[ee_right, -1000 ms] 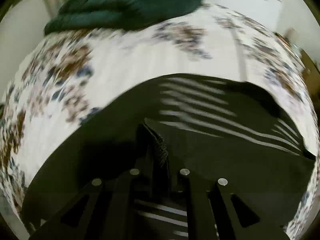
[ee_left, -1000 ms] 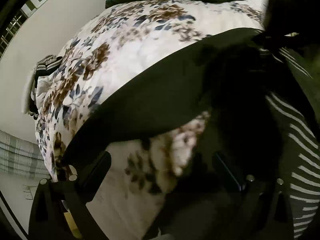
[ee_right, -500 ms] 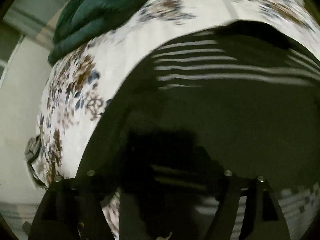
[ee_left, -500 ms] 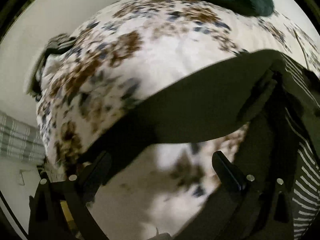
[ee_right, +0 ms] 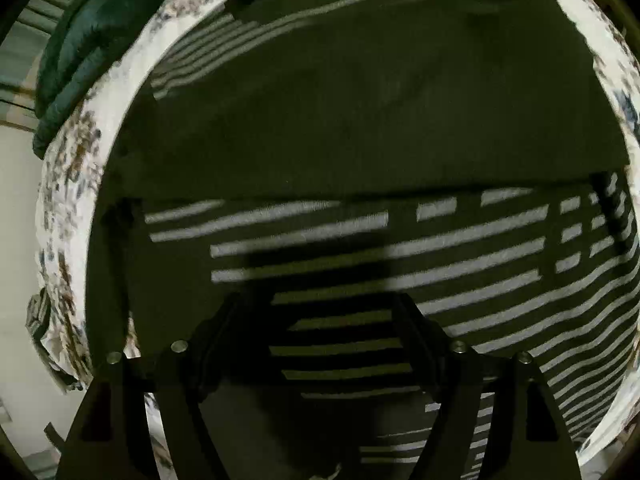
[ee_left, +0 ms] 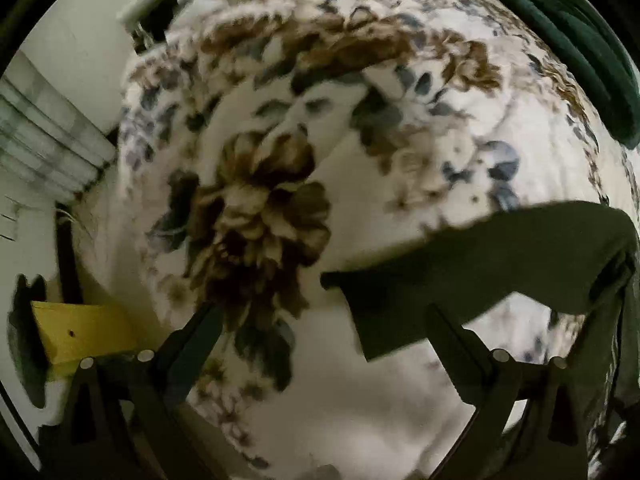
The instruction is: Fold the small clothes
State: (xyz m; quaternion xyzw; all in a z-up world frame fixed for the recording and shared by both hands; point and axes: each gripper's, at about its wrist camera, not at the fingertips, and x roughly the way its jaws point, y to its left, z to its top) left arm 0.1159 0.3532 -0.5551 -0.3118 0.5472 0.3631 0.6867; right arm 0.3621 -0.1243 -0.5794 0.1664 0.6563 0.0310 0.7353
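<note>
Striped garment (ee_right: 360, 128): soft, light, limp; grasp sleeve (ee_left: 472, 264) at 3 o'clock. Left claw (ee_left: 320, 340) and right claw (ee_right: 320, 320) gape wide, empty.

A floral bedspread (ee_left: 360, 160) carries a dark green blanket (ee_left: 580, 40), with possibly a yellow box (ee_left: 84, 332) beside it.

bed: big, covered by a white quilt (ee_left: 360, 160) with brown and blue flowers | far end of bed: a dark green blanket (ee_left: 580, 52) lies in a heap | wall (ee_left: 72, 40): plain, pale | beside bed: grey checked cloth (ee_left: 44, 140) and a yellow box (ee_left: 80, 336) | light: dim
</note>
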